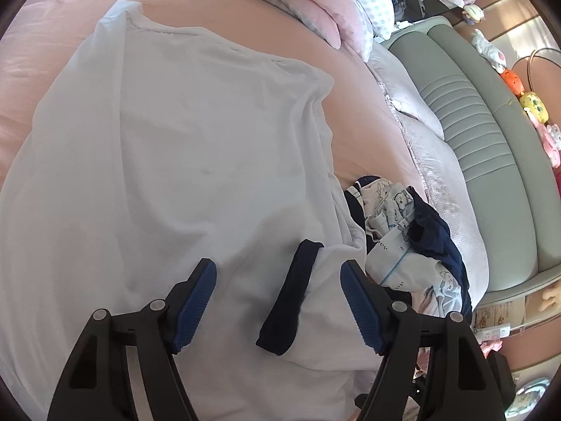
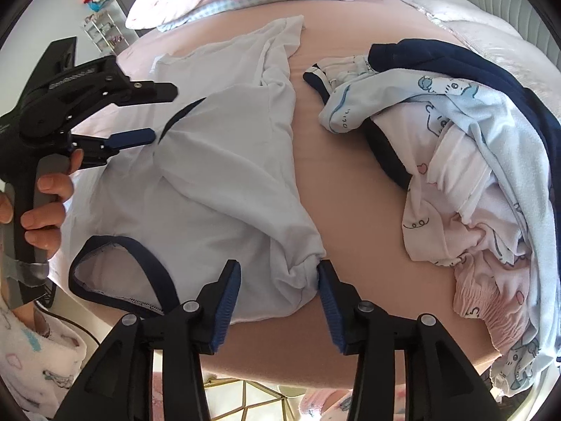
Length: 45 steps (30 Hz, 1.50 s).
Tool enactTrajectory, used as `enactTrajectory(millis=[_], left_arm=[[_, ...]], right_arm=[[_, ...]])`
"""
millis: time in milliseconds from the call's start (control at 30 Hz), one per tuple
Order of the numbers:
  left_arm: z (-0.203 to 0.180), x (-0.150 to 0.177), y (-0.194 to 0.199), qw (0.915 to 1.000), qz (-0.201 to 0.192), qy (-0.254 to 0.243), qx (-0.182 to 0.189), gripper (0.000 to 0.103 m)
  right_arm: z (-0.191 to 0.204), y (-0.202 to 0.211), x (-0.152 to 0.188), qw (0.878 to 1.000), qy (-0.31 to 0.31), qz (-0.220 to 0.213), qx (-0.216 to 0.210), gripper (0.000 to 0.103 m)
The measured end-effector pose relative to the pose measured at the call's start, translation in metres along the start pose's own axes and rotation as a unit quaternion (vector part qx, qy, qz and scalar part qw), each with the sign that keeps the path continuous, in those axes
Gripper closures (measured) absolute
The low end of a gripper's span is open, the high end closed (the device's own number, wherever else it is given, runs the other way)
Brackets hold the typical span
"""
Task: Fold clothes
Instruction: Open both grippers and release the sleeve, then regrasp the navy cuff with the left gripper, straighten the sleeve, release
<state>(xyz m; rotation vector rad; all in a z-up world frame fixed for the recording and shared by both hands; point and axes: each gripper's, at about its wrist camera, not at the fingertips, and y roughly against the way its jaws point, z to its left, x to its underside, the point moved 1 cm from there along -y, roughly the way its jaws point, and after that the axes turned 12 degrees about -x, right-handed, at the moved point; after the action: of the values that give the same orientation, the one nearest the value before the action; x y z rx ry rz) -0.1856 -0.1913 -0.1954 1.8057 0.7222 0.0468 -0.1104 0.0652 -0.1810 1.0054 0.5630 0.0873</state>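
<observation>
Two grippers, one garment in work. Item: white T-shirt with navy trim, spread across the pink bedsheet, its navy-edged neckline toward the person, hem away at 12 o'clock in the left wrist view. Laid flat so, presumably, to take a lengthwise fold.

Item: left gripper, jaws well apart, hanging over the near sleeve; the navy sleeve cuff lies between the pads, but neither pad presses it. Nothing held. A hand grips its handle at 9 o'clock in the right wrist view.

Item: right gripper, jaws partly open over the shirt's bunched corner. One blue pad sits against the gathered cloth at 1 o'clock; the other stands clear. No grip, by my judgement; the fold looks freshly laid down rather than carried.

Item: heap of unfolded clothes, navy and printed pale pieces, at 3 o'clock on the sheet, apart from the shirt, likely awaiting their turn.

Item: pillows at 12 o'clock.
</observation>
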Motion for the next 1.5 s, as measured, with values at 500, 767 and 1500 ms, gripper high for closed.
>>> enactTrajectory(millis=[500,767,1500], left_arm=[[-0.022,0.003,-0.013,0.999,-0.004,-0.045,0.006,0.031],[-0.031,-0.005,-0.024,0.9978,0.0,-0.066,0.005,0.031],[-0.017,-0.009,-0.025,0.9926,-0.044,-0.068,-0.091,0.079]], right_arm=[[-0.033,0.02,-0.047,0.98,-0.136,-0.107,-0.097,0.051],[-0.042,-0.016,-0.098,0.969,-0.18,-0.11,-0.131,0.051],[-0.041,-0.064,-0.114,0.99,-0.126,-0.062,-0.032,0.051]])
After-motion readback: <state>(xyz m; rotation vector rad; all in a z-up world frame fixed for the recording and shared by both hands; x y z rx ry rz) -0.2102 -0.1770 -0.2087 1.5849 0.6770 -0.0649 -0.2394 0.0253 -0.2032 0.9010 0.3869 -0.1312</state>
